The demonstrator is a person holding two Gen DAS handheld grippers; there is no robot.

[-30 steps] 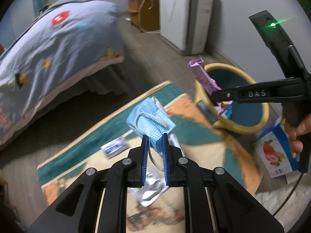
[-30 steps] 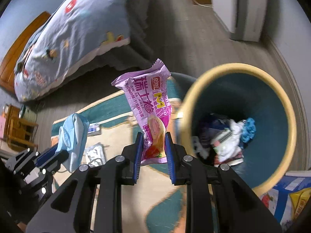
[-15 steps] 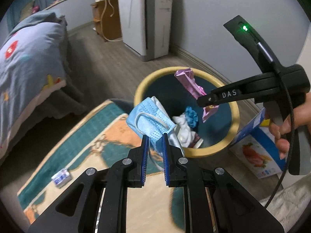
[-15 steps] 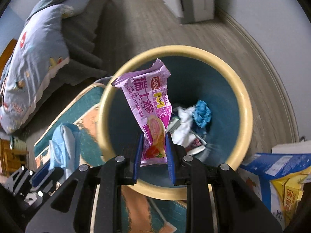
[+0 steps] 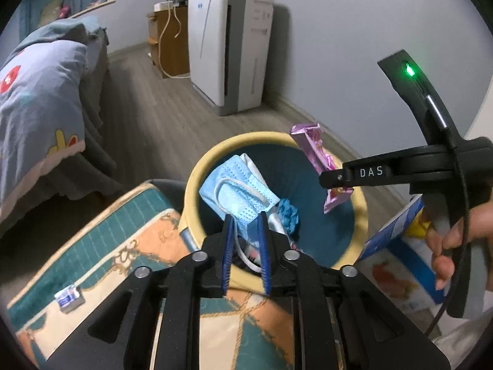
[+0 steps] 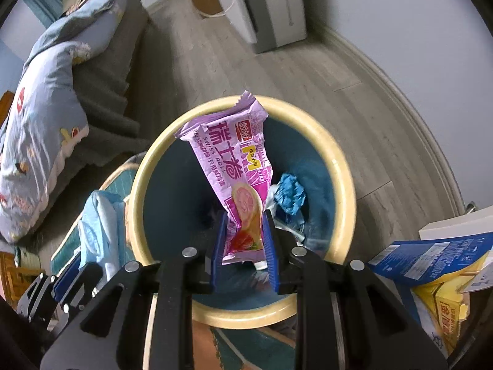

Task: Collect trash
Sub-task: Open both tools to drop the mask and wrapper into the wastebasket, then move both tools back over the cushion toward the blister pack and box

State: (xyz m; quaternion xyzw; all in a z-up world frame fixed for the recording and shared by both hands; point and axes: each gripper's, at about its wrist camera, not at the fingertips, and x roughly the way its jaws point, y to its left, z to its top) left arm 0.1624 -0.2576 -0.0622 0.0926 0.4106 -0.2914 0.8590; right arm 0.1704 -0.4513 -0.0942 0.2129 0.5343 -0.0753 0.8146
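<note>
A yellow-rimmed teal bin (image 5: 192, 185) (image 6: 345, 178) stands below both grippers. My left gripper (image 5: 246, 225) has its jaws opening; a light blue face mask (image 5: 237, 191) still stands pinched between its blue pads over the bin's near edge. My right gripper (image 6: 243, 225) holds a purple Swiss-roll wrapper (image 6: 234, 160) upright over the bin's mouth, its jaws easing apart with the wrapper still between the pads. From the left wrist view, the right gripper (image 5: 326, 182) reaches in from the right with the wrapper (image 5: 311, 148). The mask (image 6: 98, 225) shows at the right view's left edge.
Crumpled blue trash (image 6: 289, 192) and paper lie inside the bin. A patterned rug (image 5: 92, 246) with a small packet (image 5: 69, 297) lies left of it. Blue and yellow cartons (image 6: 431, 265) stand on the right. A bed (image 5: 37, 92) and an air purifier (image 5: 231, 46) stand beyond.
Both grippers have swung from above the rug to over the bin, carrying the mask and the wrapper. The left jaws stand slightly wider than before.
</note>
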